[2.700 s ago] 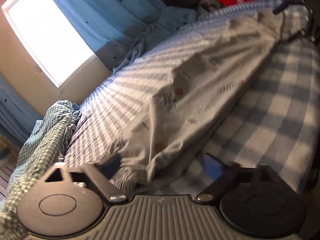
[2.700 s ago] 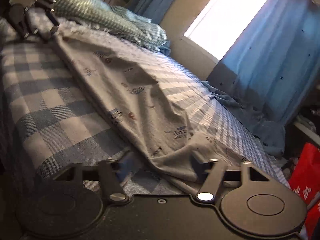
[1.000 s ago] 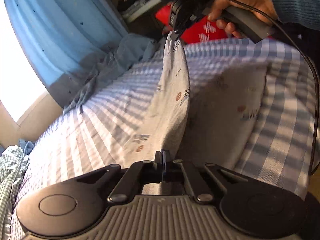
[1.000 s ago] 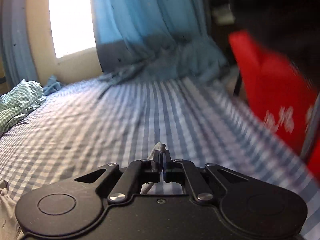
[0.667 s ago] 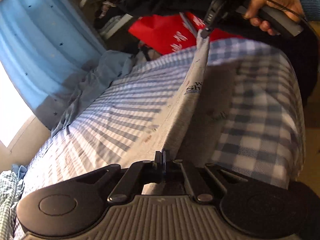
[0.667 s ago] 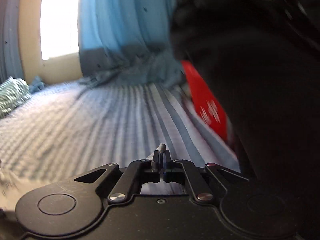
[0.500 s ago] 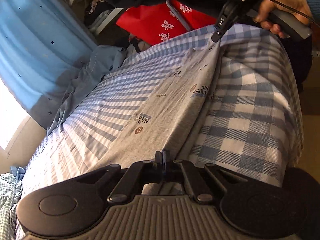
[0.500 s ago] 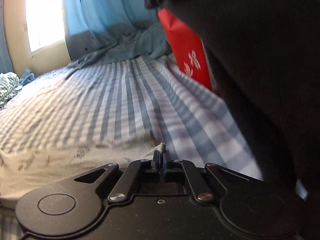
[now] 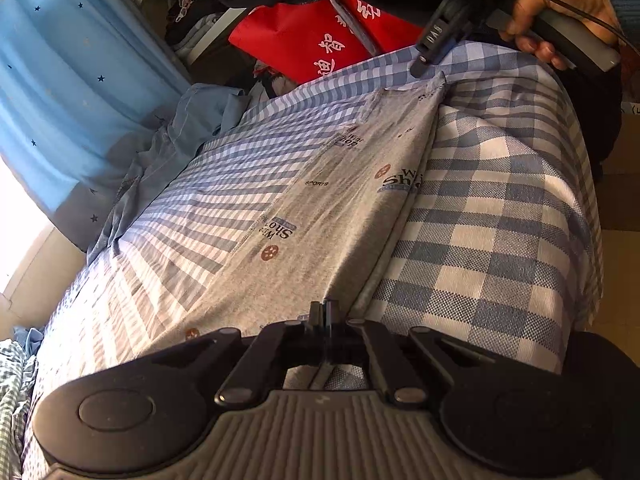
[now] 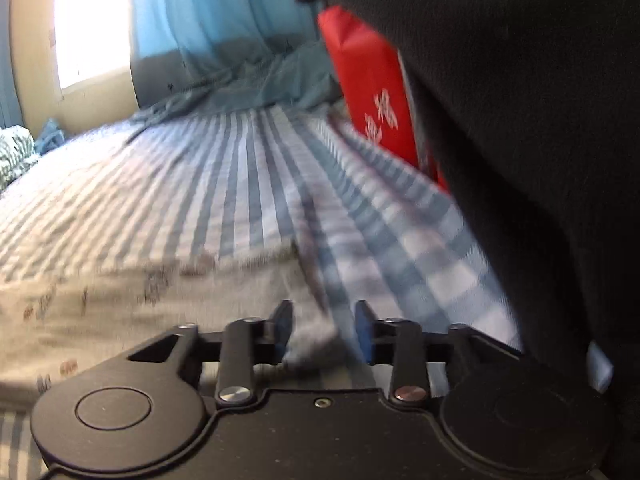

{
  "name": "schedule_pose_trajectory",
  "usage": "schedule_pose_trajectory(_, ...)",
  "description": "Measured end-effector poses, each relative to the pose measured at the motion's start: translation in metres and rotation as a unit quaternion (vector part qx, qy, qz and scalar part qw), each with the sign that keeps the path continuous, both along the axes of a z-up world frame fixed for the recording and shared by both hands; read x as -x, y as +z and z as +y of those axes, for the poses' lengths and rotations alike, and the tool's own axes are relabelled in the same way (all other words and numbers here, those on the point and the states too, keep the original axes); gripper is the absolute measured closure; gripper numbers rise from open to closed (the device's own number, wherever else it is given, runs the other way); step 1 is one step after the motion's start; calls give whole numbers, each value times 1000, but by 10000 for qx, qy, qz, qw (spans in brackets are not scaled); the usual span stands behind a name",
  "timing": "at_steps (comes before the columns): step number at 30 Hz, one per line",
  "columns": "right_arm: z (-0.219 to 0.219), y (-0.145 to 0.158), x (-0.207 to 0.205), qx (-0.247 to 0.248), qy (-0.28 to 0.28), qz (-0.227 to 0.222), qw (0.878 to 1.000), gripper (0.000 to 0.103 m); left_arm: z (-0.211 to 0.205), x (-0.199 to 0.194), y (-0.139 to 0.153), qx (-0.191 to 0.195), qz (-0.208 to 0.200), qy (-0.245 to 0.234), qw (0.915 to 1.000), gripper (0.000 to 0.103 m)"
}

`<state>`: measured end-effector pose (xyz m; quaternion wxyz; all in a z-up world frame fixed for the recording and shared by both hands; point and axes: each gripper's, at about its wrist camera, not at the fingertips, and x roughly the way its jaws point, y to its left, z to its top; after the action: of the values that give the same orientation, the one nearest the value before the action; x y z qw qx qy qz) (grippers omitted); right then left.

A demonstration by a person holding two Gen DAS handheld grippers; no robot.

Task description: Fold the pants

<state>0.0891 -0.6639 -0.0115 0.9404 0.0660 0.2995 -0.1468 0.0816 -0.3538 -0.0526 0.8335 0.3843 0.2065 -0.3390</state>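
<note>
The grey printed pants (image 9: 320,200) lie flat in a long strip on the blue checked bed sheet (image 9: 500,220). My left gripper (image 9: 325,312) is shut on their near end. At the far end, a hand (image 9: 560,8) holds my right gripper (image 9: 424,60) just above the pants' corner. In the right wrist view, my right gripper (image 10: 322,320) is opening its jaws. The pants (image 10: 120,300) spread to the left, and their corner lies loose between the blue pads (image 10: 362,320), which do not press on it.
A red bag (image 9: 304,40) stands past the bed's far end, beside a blue curtain (image 9: 60,100) and a crumpled blue cloth (image 9: 192,120). The person's dark clothing (image 10: 520,120) fills the right of the right wrist view. A green checked cloth (image 9: 12,380) lies at the left edge.
The pants, held up taut between both grippers, came down and now lie flat on the bed. The right gripper's jaws have parted and let go of the corner.
</note>
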Motion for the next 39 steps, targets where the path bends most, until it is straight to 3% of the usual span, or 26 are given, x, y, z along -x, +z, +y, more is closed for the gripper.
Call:
schedule_pose_trajectory(6, -6, -4, -53, -269, 227, 108, 9993, 63, -2, -1, 0, 35, 41, 90, 9999, 103)
schedule_pose_trajectory(7, -6, -6, -62, -294, 229, 167, 9992, 66, -1, -1, 0, 37, 40, 100, 9999, 103)
schedule_pose_trajectory(10, -4, -12, -75, -291, 303, 364, 9985, 90, -1, -1, 1, 74, 46, 135, 9999, 103)
schedule_pose_trajectory(13, 1, -7, -75, -35, 322, 327, 9989, 97, 0, 0, 4, 136, 51, 164, 9998, 103)
schedule_pose_trajectory(17, 2, 4, -72, 177, 283, 144, 9993, 97, -2, 2, 8, 154, -5, 108, 9998, 103)
schedule_pose_trajectory(21, 3, -11, -83, 278, 242, 585, 9976, 95, -6, 2, -4, -10, 42, 98, 9999, 103)
schedule_pose_trajectory(24, 7, -19, -80, 391, -10, 653, 9971, 83, 2, 3, -6, 165, 29, -14, 9999, 102)
schedule_pose_trajectory(26, 13, -14, -72, 576, -224, 516, 9968, 65, 12, 1, 0, 430, 293, 28, 9986, 92)
schedule_pose_trajectory(27, 19, -9, -67, 763, -244, 447, 9958, 60, 18, -2, 6, 591, 499, 66, 9970, 87)
schedule_pose_trajectory(29, 34, 1, -54, 1075, -114, 234, 9939, 38, 33, -7, 20, 990, 794, 254, 9916, 53)
schedule_pose_trajectory(30, 43, 6, -46, 1110, -2, 125, 9937, 31, 42, -9, 26, 1188, 807, 391, 9889, 46)
schedule_pose_trajectory(32, 60, 15, -33, 934, 239, -59, 9953, 16, 60, -14, 36, 1422, 731, 748, 9843, 43)
schedule_pose_trajectory(36, 108, 15, -19, 700, 713, -154, 9949, 6, 97, -31, 45, 1461, 580, 1630, 9740, 43)
schedule_pose_trajectory(39, 146, 2, -15, 926, 1031, -55, 9903, 3, 137, -48, 43, 1379, 651, 2389, 9590, 43)
